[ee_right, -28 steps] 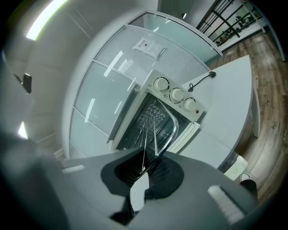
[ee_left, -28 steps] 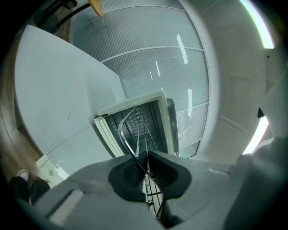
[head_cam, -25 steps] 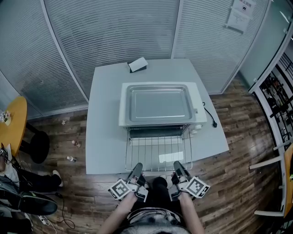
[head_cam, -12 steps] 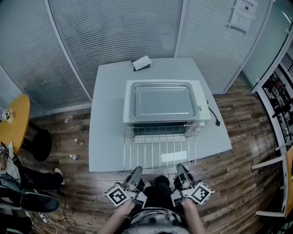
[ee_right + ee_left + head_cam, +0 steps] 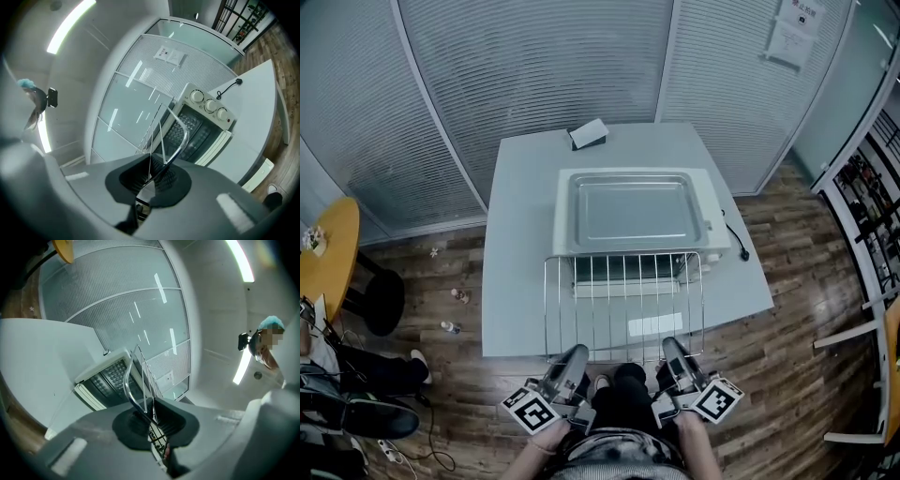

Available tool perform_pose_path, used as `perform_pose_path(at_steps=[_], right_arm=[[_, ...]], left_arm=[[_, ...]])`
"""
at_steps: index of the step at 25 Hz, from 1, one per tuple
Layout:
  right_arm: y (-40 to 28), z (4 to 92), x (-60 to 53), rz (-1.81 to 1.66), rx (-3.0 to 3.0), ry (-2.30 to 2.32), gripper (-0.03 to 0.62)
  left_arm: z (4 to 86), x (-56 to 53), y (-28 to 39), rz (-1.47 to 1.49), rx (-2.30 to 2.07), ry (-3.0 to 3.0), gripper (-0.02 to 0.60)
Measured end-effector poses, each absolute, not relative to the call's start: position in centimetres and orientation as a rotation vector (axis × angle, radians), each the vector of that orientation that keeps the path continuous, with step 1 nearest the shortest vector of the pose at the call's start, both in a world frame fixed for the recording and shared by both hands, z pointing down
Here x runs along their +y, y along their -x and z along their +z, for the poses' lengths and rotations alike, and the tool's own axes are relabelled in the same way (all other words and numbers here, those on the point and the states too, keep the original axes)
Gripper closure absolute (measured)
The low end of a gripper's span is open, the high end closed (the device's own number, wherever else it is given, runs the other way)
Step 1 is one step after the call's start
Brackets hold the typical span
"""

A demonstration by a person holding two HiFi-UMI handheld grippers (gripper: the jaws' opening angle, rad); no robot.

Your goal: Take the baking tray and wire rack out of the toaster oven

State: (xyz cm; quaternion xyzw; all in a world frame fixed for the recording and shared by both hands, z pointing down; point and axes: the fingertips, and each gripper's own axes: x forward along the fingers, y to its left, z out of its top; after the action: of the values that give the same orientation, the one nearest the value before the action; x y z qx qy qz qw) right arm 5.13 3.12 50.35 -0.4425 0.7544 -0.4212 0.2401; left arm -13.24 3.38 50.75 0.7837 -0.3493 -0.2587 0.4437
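The chrome wire rack (image 5: 623,305) hangs in the air in front of the white toaster oven (image 5: 724,234), clear of its open mouth. My left gripper (image 5: 575,357) is shut on the rack's near left corner (image 5: 133,397). My right gripper (image 5: 675,352) is shut on its near right corner (image 5: 171,157). The silver baking tray (image 5: 633,209) lies on top of the oven. In both gripper views the rack's bars (image 5: 140,362) run edge-on towards the oven's dark cavity (image 5: 187,133).
The oven stands on a pale grey table (image 5: 520,244), with its door folded down under the rack. A small grey box (image 5: 588,133) lies at the table's far edge. The oven's black cord and plug (image 5: 737,246) trail off right. A round yellow table (image 5: 328,258) stands at left.
Both grippers have risen and drawn back with the wire rack. Its far edge has come out of the oven's mouth, and it now sits higher, above the open door.
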Motion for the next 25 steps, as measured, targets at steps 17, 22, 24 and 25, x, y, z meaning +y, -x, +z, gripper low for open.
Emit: perform_pose_path(at_steps=[17, 22, 24, 25], right_arm=[[-6.2, 47.4, -6.4, -1.15, 2.025, 1.212, 0.592], [-7.2, 47.5, -9.2, -1.175, 2.013, 1.225, 0.591], [-7.6, 47.5, -10.1, -1.184, 2.005, 1.228, 0.591], [-7.9, 47.6, -10.5, -1.192, 1.999, 1.232, 0.591]], left_arm=[[48.4, -6.1, 11.8, -0.635, -0.864, -1.887, 0.578], [48.6, -8.7, 10.7, -0.609, -0.859, -1.863, 0.577], [48.7, -9.5, 10.2, -0.594, -0.872, -1.862, 0.578], [48.5, -9.9, 9.9, -0.591, -0.876, -1.86, 0.577]])
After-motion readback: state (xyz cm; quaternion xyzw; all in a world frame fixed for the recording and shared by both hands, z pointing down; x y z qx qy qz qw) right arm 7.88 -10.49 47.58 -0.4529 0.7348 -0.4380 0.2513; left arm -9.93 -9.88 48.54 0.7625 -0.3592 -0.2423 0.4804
